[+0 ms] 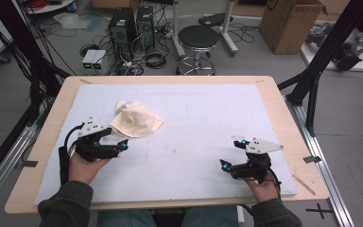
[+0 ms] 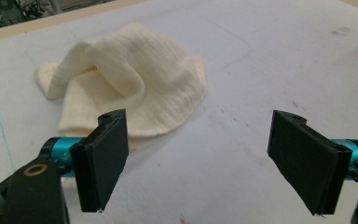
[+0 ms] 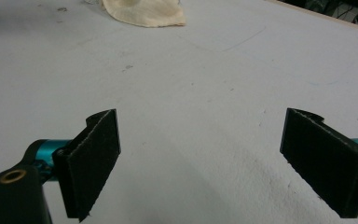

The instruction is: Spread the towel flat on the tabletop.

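A crumpled cream cloth (image 1: 136, 120) lies on the white mat (image 1: 208, 127), left of its middle. My left gripper (image 1: 119, 140) stands open just in front of the cloth's near edge, close to it. Its own view shows the cloth (image 2: 130, 88) lying just beyond the wide-apart jaws, with nothing between the pads (image 2: 103, 158). My right gripper (image 1: 231, 153) is open at the mat's front right, far from the cloth. Its view shows bare mat between the jaws and the cloth (image 3: 144, 11) far off at the top.
The mat covers a wooden table (image 1: 283, 113). Beyond the table's far edge stand a black stool (image 1: 197, 42), computer towers (image 1: 130, 28) and a cardboard box (image 1: 290, 23) on a cable-strewn floor. A black frame post (image 1: 321, 61) rises at the right.
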The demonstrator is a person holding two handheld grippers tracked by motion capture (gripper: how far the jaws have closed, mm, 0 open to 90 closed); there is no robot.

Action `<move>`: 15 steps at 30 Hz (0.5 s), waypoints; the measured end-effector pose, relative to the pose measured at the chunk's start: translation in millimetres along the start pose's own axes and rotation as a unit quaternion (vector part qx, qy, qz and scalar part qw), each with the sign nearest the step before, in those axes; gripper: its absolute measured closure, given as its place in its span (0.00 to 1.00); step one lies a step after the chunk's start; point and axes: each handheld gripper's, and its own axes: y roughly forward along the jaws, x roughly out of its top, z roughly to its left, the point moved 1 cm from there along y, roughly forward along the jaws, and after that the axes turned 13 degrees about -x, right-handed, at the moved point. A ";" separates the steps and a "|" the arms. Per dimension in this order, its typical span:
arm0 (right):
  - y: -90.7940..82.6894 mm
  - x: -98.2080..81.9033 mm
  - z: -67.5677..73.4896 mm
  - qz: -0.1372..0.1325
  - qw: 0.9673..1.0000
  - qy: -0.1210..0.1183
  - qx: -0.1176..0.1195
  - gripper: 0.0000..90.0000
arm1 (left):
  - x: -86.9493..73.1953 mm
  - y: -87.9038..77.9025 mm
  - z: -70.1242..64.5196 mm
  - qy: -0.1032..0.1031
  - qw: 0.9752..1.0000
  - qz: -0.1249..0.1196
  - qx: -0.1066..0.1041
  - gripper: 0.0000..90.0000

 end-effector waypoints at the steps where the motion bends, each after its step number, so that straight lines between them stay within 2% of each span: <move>1: 1.0 0.5 0.4 0.000 1.000 -0.001 0.002 0.13 | 3.5 2.1 2.7 -0.001 1.000 -0.001 0.002 0.24; 8: 0.3 0.4 3.0 0.004 1.000 -0.020 -0.002 0.13 | 20.9 21.4 27.6 -0.016 1.000 -0.001 0.025 0.27; 10: 1.1 0.5 2.4 0.001 1.000 -0.020 -0.001 0.13 | 22.4 26.6 34.1 -0.028 0.999 -0.008 0.030 0.28; 12: 2.1 0.6 2.8 0.005 1.000 -0.018 0.001 0.13 | 25.1 32.2 40.5 -0.039 0.999 -0.005 0.028 0.29; 15: 4.7 0.9 3.3 0.005 1.000 -0.018 0.006 0.13 | 31.0 41.7 47.5 -0.042 0.998 -0.007 0.039 0.30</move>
